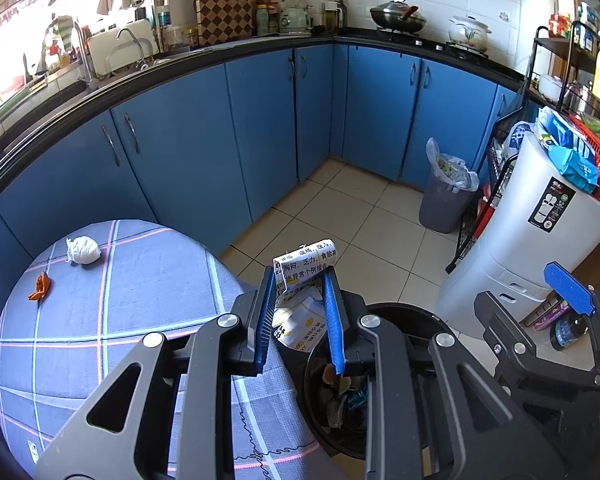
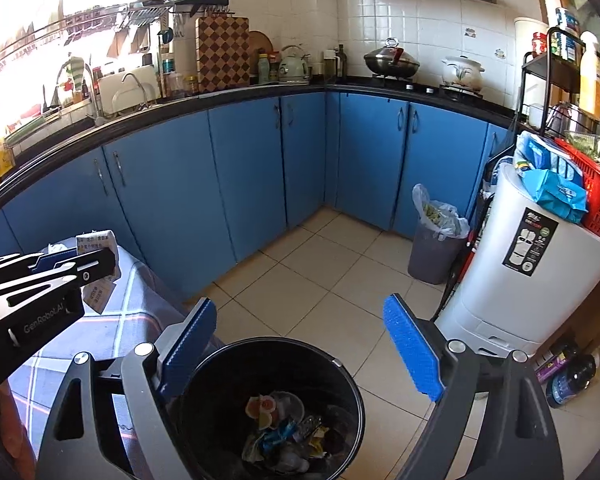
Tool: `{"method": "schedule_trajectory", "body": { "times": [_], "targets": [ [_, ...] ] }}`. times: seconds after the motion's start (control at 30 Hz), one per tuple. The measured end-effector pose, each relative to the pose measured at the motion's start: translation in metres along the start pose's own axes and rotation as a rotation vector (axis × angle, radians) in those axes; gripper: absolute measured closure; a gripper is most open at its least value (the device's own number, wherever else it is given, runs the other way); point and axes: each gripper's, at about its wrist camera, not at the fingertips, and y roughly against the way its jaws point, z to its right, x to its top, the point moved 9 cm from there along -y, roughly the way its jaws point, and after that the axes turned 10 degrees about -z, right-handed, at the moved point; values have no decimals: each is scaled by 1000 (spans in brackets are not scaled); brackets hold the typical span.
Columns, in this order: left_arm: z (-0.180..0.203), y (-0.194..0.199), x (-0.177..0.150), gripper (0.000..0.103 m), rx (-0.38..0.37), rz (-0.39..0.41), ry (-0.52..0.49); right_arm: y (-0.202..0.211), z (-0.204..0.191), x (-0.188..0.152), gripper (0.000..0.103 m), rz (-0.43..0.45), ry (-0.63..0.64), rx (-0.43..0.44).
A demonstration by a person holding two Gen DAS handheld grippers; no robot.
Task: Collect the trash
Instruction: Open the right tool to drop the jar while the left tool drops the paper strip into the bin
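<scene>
My left gripper [image 1: 300, 276] is shut on a crumpled printed paper leaflet [image 1: 305, 260], held at the table's edge above the rim of the black trash bin [image 1: 412, 316]. The leaflet also shows in the right wrist view [image 2: 100, 248], beside the left gripper [image 2: 60, 272]. My right gripper [image 2: 300, 320] is open and empty, above the black bin [image 2: 220, 364], which holds mixed wrappers. A white crumpled tissue ball [image 1: 83, 251] and an orange scrap [image 1: 40, 286] lie on the blue checked tablecloth [image 1: 140, 280].
Blue kitchen cabinets [image 2: 240, 168] run along the back. A grey bin with a plastic liner [image 2: 436, 236] stands on the tiled floor. A white appliance [image 2: 528, 272] with a red basket on top is at right, bottles at its foot.
</scene>
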Motion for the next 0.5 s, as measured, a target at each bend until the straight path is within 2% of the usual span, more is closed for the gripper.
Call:
{"method": "schedule_trajectory", "body": {
  "times": [0.17, 0.5],
  "targets": [
    [9, 2, 1, 78, -12, 5, -18, 2, 13, -1, 20, 5, -22, -40],
    [26, 2, 2, 76, -23, -1, -51, 3, 31, -4, 20, 5, -57, -60]
  ]
}}
